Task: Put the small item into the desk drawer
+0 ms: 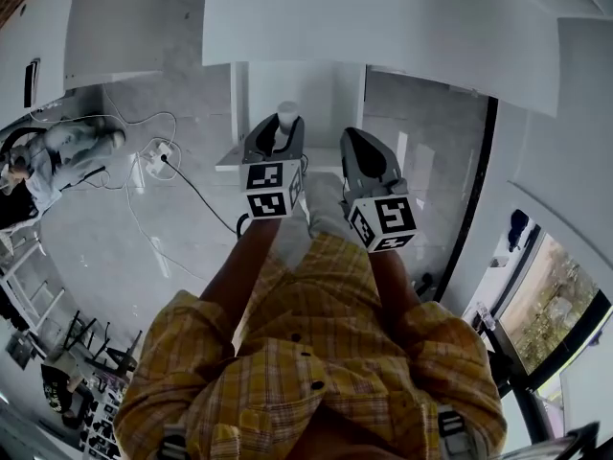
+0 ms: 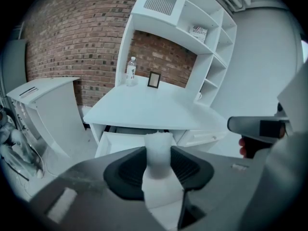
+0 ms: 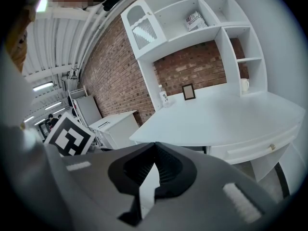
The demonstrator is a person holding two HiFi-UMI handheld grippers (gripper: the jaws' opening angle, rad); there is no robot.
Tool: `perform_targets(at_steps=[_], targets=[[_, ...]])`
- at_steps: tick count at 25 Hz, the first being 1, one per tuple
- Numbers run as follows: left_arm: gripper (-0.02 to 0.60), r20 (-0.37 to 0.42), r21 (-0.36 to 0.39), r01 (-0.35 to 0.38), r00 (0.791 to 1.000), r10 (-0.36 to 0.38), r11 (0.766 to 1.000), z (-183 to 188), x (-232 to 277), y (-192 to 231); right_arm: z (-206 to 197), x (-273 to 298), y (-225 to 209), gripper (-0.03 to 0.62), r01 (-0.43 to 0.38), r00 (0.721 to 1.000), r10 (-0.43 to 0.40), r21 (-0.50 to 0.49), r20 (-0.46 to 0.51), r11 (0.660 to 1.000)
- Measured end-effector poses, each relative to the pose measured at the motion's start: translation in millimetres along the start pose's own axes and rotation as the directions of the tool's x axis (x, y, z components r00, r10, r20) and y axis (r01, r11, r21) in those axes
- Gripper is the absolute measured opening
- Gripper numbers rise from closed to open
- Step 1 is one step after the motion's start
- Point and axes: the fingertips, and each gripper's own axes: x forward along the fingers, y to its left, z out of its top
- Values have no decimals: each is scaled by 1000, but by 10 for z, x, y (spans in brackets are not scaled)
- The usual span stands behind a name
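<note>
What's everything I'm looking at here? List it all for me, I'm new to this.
desk: one, white, with shelves, against the brick wall
drawer: one, white, open, under the desk top
bottle: one, clear, back of the desk top
picture frame: one, dark, beside the bottle
low cabinet: one, white, left of the desk
small item: one, white, gripped in the left claw
shirt: one, yellow checked, on the person
left claw: grey, shut on the small item
right claw: grey, shut, empty
</note>
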Motion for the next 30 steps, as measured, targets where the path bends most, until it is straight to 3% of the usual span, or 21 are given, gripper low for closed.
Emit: perform_targets(at_steps=[13, 30], targets=[[167, -135, -33, -17, 991, 12, 999, -394, 577, 97, -336, 182, -91, -2, -18, 999, 18, 1, -49, 1000], [167, -304, -87, -70, 952, 40, 994, -846, 1208, 261, -608, 240, -374, -2, -2, 996, 4, 29, -87, 1000]])
